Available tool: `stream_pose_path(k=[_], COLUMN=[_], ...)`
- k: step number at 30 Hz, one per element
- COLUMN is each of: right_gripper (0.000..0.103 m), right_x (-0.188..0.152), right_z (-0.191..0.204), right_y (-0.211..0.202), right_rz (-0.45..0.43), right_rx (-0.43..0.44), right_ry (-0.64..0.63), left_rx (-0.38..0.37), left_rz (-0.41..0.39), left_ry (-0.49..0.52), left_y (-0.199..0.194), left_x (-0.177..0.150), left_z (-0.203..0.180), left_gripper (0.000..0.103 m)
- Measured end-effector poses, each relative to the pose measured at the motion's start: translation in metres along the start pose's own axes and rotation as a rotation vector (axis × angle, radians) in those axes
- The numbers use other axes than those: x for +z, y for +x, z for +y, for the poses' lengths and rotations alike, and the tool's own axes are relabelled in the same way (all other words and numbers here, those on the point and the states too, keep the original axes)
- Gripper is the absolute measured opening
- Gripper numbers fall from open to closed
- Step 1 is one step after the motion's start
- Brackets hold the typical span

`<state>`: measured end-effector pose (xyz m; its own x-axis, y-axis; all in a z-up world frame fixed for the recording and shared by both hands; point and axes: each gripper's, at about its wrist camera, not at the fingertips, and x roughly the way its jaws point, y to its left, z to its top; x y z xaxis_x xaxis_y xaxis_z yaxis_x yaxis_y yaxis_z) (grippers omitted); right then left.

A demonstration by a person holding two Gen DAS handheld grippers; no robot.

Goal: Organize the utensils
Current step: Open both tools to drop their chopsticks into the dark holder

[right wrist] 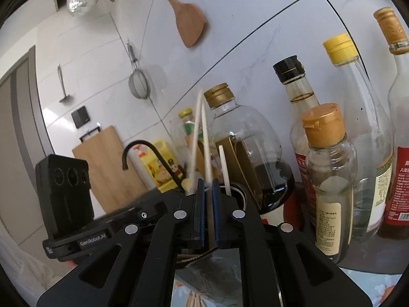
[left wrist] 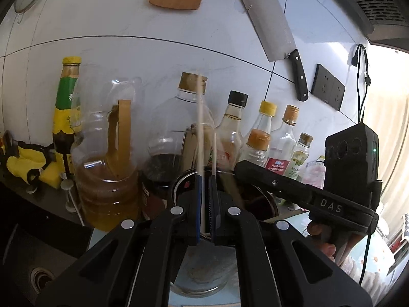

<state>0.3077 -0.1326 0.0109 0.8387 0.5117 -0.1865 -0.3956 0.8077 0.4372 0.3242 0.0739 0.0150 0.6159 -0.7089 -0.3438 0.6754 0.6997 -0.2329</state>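
A pale chopstick (left wrist: 200, 128) is standing upright, pinched in the left claw (left wrist: 205, 179) above a dark round holder (left wrist: 258, 199) on the bench. The right claw (right wrist: 207, 184) is clamping another chopstick (right wrist: 205, 138) beside it. Both claws are pointing slightly downward toward bottles (left wrist: 230, 133) along the wall.

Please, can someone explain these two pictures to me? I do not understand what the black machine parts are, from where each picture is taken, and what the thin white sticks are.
There is no robot. A person holds one black tool in each hand, and each carries a camera looking along its fingers. In the left camera's view, the left tool is shut on a pale chopstick; the right tool's body shows beside it. In the right camera's view, the right tool grips another chopstick. Both are above a dark round holder. Sauce bottles stand on the counter; a cleaver hangs on the wall.
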Motion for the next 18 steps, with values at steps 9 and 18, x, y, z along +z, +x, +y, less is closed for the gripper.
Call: stream_pose_path(k=[9,18], right_gripper=[0.028,0.070], right_x=[0.001,0.008], right_z=[0.007,0.025], right_y=[-0.016,-0.049], right_rz=[0.049,0.111], right_rx=[-0.059,-0.057], right_ry=[-0.058,-0.165], left_rx=[0.080,0.243], left_rz=[0.016,0.006], left_ry=[-0.020,-0.090], left_y=[-0.027,-0.068], left_x=[-0.002,-0.011], left_z=[0.001,-0.004], left_gripper=[0.019,0.060])
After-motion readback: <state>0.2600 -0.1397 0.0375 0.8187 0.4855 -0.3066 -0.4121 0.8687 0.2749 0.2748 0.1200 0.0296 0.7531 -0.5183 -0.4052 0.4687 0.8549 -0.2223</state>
